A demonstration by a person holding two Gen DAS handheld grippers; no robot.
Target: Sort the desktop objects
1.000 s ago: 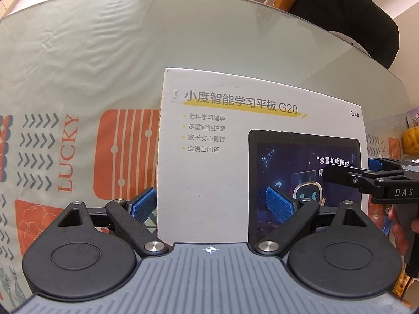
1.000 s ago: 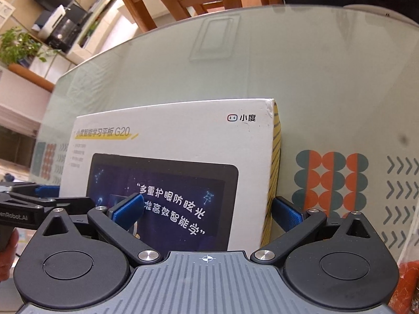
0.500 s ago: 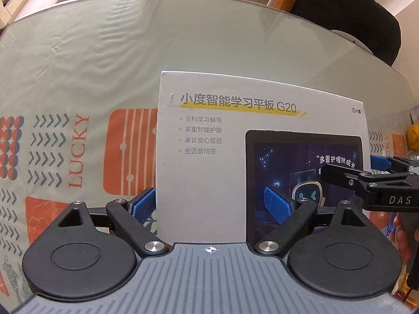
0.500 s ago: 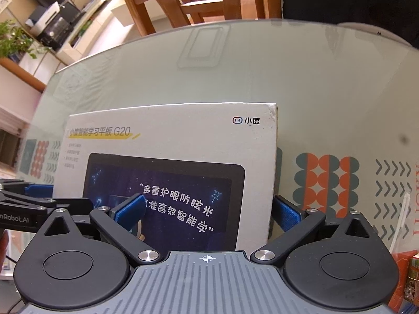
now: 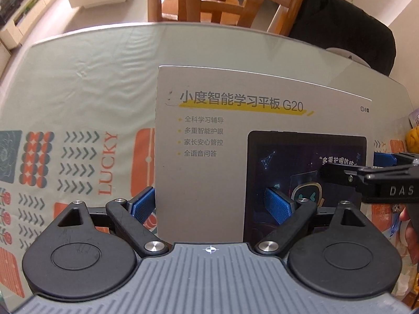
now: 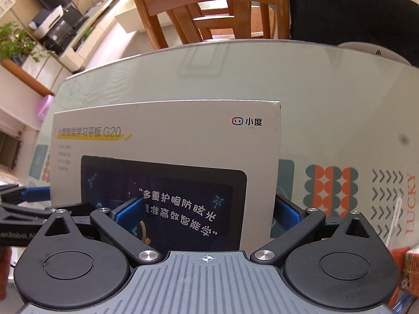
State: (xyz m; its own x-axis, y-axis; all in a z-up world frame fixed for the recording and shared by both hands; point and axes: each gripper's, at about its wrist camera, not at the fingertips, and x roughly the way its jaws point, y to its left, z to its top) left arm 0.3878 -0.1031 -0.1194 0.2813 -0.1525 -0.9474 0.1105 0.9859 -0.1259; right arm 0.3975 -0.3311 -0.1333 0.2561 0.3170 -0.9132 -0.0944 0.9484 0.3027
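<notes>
A flat white tablet box [image 5: 235, 157] with Chinese print and a dark tablet picture is held up off the table. My left gripper [image 5: 209, 206] is shut on its left end, one blue pad [image 5: 142, 204] under it and one [image 5: 277, 205] on its printed face. My right gripper [image 6: 207, 214] is shut on the box's right end [image 6: 183, 144], one pad [image 6: 129, 210] on the face, the other [image 6: 286, 213] behind the edge. Each gripper shows in the other's view: the right one [image 5: 377, 175], the left one [image 6: 26, 198].
The glass table [image 5: 78, 78] has a patterned cloth with "LUCKY" [image 5: 107, 164] under it. Wooden chairs [image 6: 209, 13] and a black garment [image 5: 340, 18] stand beyond the far edge. A yellow object [image 5: 412, 141] lies at the right. Orange packets [image 6: 403, 267] lie at the near right.
Both grippers have lifted the box and tilted it up. More of the chairs and the room beyond the table's far edge shows now.
</notes>
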